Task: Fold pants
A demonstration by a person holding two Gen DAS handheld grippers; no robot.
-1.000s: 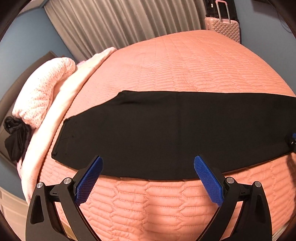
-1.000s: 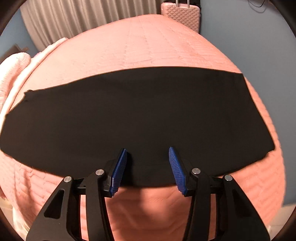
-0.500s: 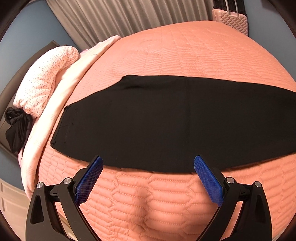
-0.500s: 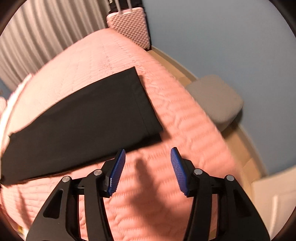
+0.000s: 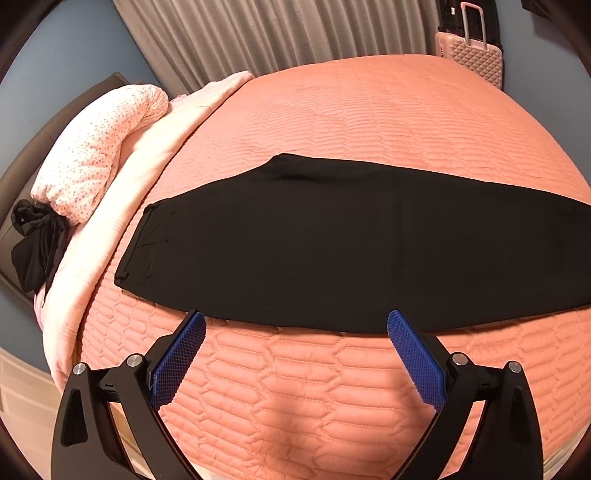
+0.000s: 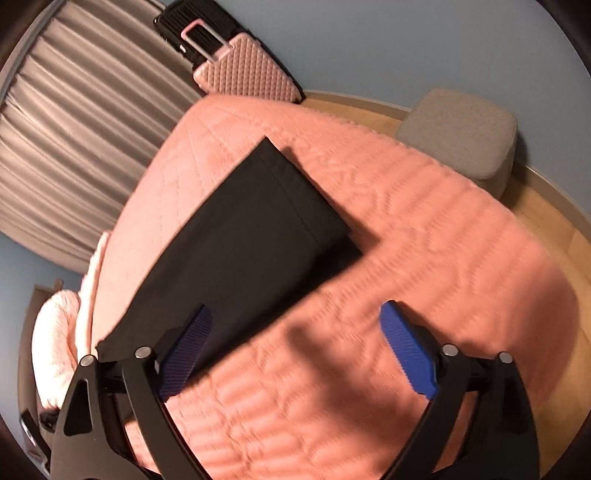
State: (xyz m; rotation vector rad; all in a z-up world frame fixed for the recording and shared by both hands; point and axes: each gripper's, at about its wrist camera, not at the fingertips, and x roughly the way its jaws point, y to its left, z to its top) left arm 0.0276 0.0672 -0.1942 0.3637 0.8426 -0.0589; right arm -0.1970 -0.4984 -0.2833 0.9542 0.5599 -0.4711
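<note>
Pants, black, plain woven fabric (image 5: 332, 251): one item, lying flat as a long band, legs stacked, across a salmon-pink quilted bedspread (image 5: 332, 387). Nearest, left gripper (image 5: 295, 354): blue-padded jaws spread wide, nothing between them, hovering just short of the band's near long edge; a second ago it sat further along the band, and its view has since slid toward the waistband end. Right gripper (image 6: 295, 347): jaws opening now, nothing between them but bedspread, where a second ago they stood half-spread over the middle of the near edge; it has since swung out to the hem end and rolled, so the hems (image 6: 306, 206) lie ahead and to its left. Judgement: the lengthwise lay looks finished, and both tools are placing themselves at opposite ends for the crosswise fold, hem brought over toward waistband. Beyond, noted: pale pink blanket with a dotted pillow (image 5: 99, 147) and a bundle of dark cloth (image 5: 33, 243) at the head end; grey pleated curtain (image 5: 277, 33); pink hard-shell suitcase (image 6: 243, 70); grey upholstered stool (image 6: 461, 129) on the wooden floor.
</note>
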